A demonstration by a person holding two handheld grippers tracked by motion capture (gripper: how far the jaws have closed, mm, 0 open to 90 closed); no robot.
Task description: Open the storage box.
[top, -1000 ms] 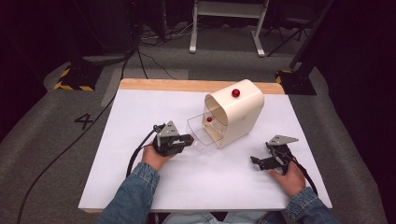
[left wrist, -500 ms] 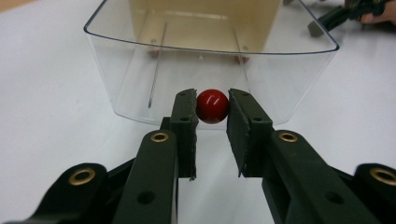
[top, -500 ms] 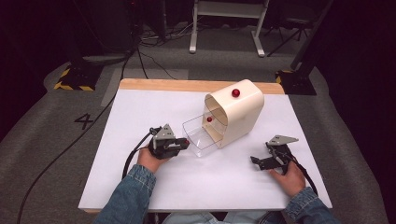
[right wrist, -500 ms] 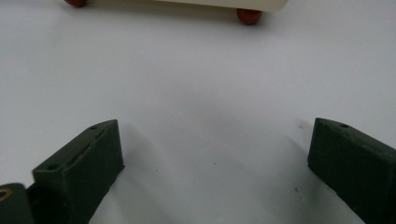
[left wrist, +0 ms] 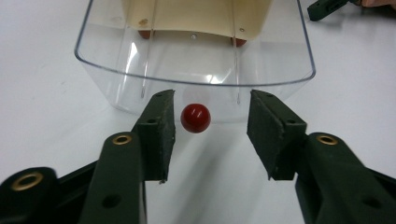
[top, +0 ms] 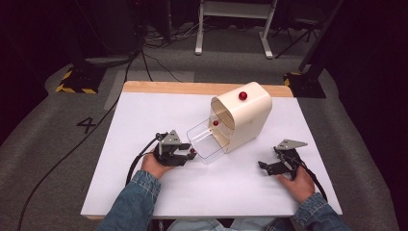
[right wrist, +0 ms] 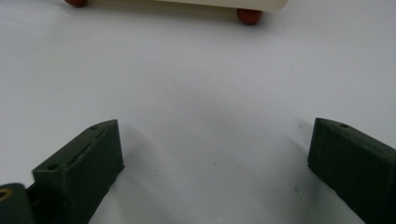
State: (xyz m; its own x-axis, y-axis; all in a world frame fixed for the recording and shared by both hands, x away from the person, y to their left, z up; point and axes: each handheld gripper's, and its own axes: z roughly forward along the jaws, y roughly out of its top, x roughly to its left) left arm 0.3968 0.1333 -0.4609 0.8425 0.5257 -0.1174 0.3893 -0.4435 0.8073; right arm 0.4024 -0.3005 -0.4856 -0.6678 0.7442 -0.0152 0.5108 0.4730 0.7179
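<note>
A cream round-topped box [top: 246,120] stands on the white table [top: 144,120] at centre right. A red knob [top: 243,96] sits on its top. A clear drawer [top: 206,139] sticks out of its open front toward the left gripper, and a small red ball [top: 215,123] shows inside the opening. My left gripper [top: 186,155] is open, its jaws on either side of the drawer's red knob [left wrist: 195,117] without touching it. My right gripper [top: 265,167] rests open on the bare table to the right of the box, nothing between its fingers [right wrist: 88,158].
The box stands on small red feet [right wrist: 248,16]. A wooden strip [top: 192,88] edges the table's far side. Cables [top: 144,57] cross the grey floor behind it. A white stand [top: 233,24] and a yellow-black striped base [top: 74,86] are farther back.
The left gripper has drawn the clear drawer a little farther out of the box, toward the person. Its jaws now stand apart around the knob. The right gripper has not moved.
</note>
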